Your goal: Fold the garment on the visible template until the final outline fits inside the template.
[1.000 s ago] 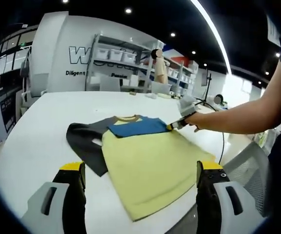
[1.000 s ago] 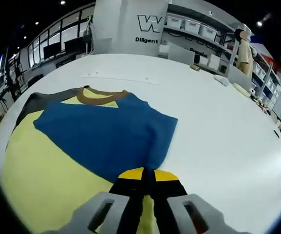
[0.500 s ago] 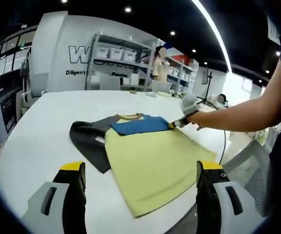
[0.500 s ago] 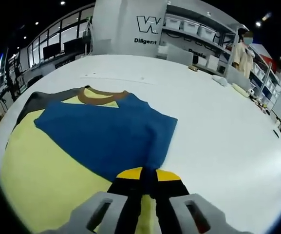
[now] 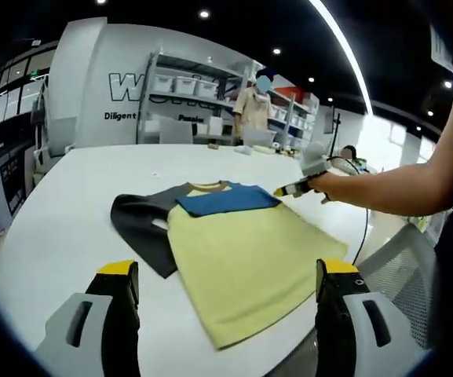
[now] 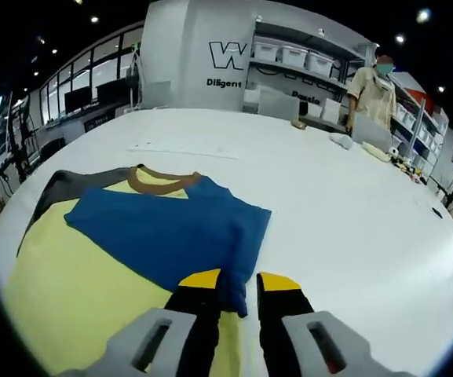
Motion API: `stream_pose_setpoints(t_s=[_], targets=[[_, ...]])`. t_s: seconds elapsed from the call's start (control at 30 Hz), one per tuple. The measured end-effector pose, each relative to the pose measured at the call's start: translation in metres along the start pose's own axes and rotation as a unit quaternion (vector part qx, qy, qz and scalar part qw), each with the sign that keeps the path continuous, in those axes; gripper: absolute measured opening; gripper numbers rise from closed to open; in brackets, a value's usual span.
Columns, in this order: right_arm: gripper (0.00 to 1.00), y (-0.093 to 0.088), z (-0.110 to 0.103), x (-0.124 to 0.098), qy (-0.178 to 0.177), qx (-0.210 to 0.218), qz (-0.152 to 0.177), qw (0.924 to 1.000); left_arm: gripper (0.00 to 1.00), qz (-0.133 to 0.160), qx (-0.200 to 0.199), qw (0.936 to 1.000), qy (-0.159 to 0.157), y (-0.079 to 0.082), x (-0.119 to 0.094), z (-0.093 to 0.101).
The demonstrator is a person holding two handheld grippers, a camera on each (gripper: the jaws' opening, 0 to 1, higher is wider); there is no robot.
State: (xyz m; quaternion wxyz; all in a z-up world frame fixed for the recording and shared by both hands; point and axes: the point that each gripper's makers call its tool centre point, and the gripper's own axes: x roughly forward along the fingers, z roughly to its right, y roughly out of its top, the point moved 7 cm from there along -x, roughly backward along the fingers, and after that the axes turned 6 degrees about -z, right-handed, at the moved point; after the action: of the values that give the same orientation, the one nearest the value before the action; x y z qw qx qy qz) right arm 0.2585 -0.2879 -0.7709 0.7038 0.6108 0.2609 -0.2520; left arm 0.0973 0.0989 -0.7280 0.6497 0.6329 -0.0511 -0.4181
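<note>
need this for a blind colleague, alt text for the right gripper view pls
The right gripper, jaws slightly parted, sits at the edge of a blue sleeve folded over a yellow shirt on a white table. A person stands by shelves behind.

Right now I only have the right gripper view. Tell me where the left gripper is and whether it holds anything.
Observer: The left gripper hovers open over the near part of the table, holding nothing.
Operator: Describe the whole grey sleeve.
Observer: The grey sleeve lies spread flat, sticking out beyond the side of the yellow shirt body; it is not folded in.
Operator: Report the hem.
Observer: The hem lies flat and unfolded, with one corner close to the table's near edge.
</note>
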Motion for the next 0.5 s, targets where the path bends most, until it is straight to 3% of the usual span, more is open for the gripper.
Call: stream_pose_setpoints(t_s=[0.17,0.43,0.5], targets=[[0.13,0.003,-0.018,-0.022,0.019,-0.003,0.026,0.9995,0.88,-0.003,0.006,1.0000,-0.003,0.000,0.003,0.000],[0.13,-0.004,-0.074,-0.073,0.077,-0.037,0.063,0.9944,0.85,-0.004,0.010,0.9999,-0.001,0.006,0.011,-0.010],[0.13,-0.007,-0.089,-0.086,0.086,-0.063,0.073,0.9917,0.85,-0.007,0.016,0.9998,0.002,0.008,0.014,-0.015]])
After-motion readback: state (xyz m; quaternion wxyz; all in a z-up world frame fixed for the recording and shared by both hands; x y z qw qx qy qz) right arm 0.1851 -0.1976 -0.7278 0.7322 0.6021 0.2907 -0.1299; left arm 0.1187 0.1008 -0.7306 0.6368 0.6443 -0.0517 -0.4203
